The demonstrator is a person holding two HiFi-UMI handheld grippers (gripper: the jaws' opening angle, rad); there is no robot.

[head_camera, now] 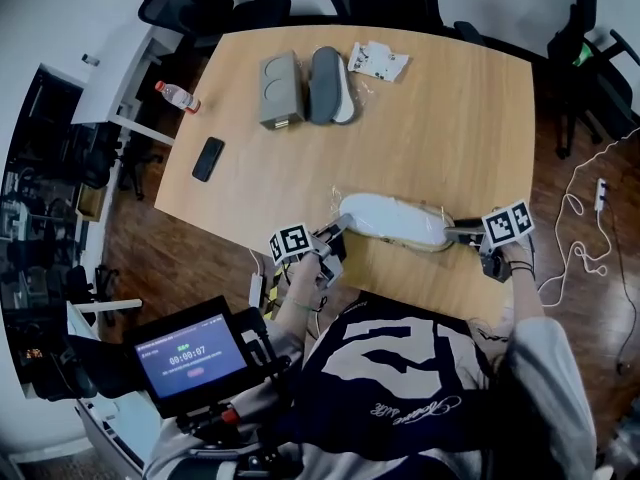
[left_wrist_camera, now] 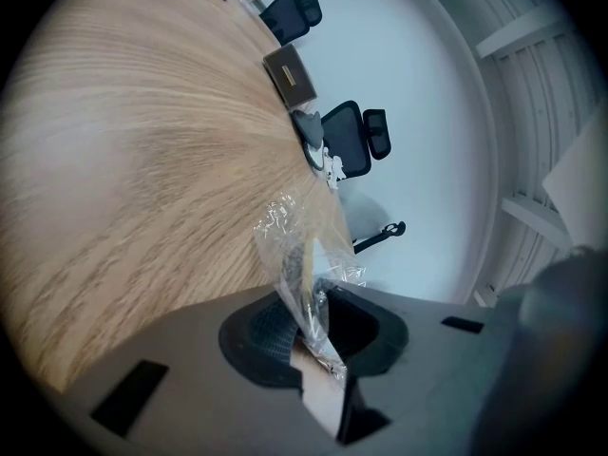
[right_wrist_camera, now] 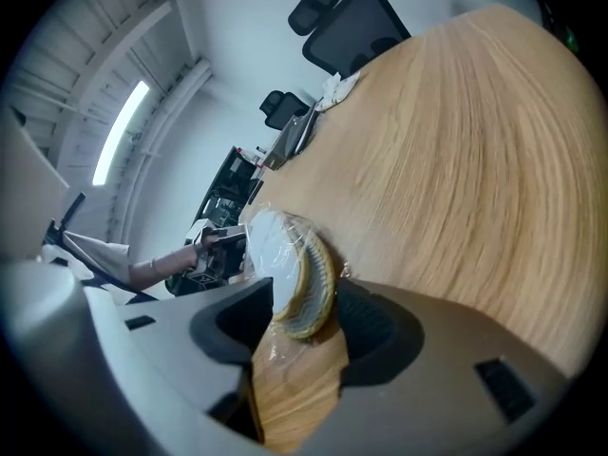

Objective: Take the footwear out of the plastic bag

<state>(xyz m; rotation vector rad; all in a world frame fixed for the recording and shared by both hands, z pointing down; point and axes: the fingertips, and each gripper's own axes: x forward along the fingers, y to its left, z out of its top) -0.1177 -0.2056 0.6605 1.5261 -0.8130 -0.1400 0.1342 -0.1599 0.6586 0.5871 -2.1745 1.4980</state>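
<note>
A white slipper [head_camera: 395, 218] with a tan sole lies inside a clear plastic bag [head_camera: 345, 206] near the table's front edge. My left gripper [head_camera: 340, 231] is at the bag's left end, shut on a crumpled fold of the plastic bag [left_wrist_camera: 302, 283]; in the left gripper view the film stands up between the jaws of the left gripper [left_wrist_camera: 310, 329]. My right gripper [head_camera: 453, 235] is at the slipper's right end. In the right gripper view the bagged slipper [right_wrist_camera: 296, 275] sits between the jaws of the right gripper [right_wrist_camera: 296, 323], which are shut on it.
At the table's far side lie a grey slipper pair [head_camera: 280, 88], a dark slipper [head_camera: 330, 84] and an empty clear bag [head_camera: 378, 60]. A black phone [head_camera: 208, 158] and a bottle [head_camera: 177, 96] are at the left. Office chairs [head_camera: 215, 3] ring the table [head_camera: 450, 128].
</note>
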